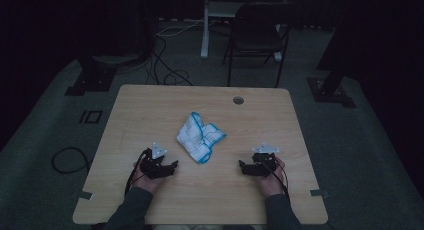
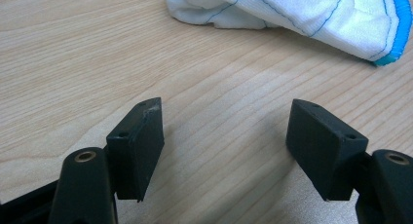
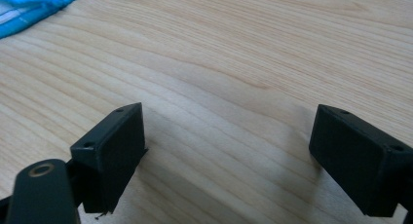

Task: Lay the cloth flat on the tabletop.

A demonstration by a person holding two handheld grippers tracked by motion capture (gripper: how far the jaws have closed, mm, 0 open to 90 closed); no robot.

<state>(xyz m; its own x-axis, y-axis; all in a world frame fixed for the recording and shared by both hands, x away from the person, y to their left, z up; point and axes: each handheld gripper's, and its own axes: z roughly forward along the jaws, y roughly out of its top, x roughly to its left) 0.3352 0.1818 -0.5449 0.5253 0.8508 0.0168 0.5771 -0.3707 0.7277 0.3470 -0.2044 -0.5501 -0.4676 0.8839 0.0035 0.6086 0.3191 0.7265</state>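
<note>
A crumpled white cloth with a blue hem lies in the middle of the wooden table. My left gripper rests low at the table's near left, a short way in front of the cloth, jaws wide apart with only bare wood between them. My right gripper sits at the near right, jaws also wide and empty. The cloth's blue edge shows at the top left of the right gripper view.
A round cable hole sits near the table's far edge. Behind the table stand a dark folding chair and a white post. Cables run over the grey floor, and another loop lies left of the table.
</note>
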